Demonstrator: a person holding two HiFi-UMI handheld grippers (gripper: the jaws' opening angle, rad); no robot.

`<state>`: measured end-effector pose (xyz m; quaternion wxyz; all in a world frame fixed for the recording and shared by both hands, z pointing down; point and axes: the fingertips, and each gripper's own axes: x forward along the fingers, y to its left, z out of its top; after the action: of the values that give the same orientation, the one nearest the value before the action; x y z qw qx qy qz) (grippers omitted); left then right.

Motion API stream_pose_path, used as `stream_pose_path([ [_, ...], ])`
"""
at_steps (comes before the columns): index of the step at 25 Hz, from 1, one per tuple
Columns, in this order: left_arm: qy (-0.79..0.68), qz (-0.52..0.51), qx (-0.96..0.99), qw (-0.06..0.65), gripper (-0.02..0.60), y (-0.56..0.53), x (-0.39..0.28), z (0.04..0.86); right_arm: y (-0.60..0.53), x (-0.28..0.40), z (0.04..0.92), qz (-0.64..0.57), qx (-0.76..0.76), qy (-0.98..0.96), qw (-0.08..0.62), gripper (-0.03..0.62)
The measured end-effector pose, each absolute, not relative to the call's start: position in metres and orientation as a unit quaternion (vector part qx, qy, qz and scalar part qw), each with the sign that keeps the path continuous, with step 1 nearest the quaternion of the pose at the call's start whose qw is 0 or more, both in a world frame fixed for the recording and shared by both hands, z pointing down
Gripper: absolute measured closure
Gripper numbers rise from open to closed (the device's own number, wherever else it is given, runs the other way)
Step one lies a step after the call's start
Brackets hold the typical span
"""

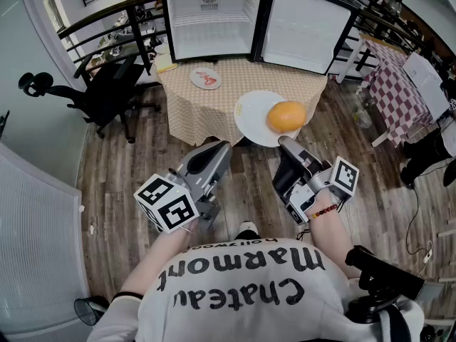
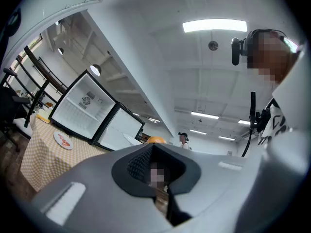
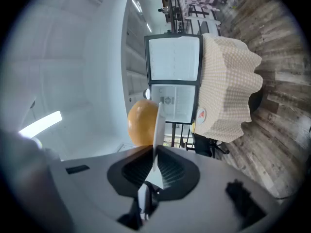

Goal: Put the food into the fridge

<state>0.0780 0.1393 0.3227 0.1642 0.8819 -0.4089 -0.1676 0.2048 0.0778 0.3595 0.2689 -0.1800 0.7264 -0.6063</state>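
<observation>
A round orange food lies on a white plate, held in the air in front of the table. My right gripper is shut on the plate's near rim. In the right gripper view the plate shows edge-on between the jaws, with the orange food beside it. My left gripper hovers to the left of the plate, shut and empty. The small fridge stands open beyond the table, its door swung to the right and its inside white and bare.
A table with a tan checked cloth carries a small plate of red food. A black office chair stands left of it. At the right is a red-checked table. Dark railings run behind the fridge. A person stands far off.
</observation>
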Motion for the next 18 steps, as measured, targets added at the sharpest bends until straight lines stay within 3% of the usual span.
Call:
stream_pose_path([
  [18,-0.419,-0.165,0.884,0.13,0.578,0.153,0.083,0.324,0.082,0.205,0.362,-0.591,-0.153,0.75,0.254,0.559],
])
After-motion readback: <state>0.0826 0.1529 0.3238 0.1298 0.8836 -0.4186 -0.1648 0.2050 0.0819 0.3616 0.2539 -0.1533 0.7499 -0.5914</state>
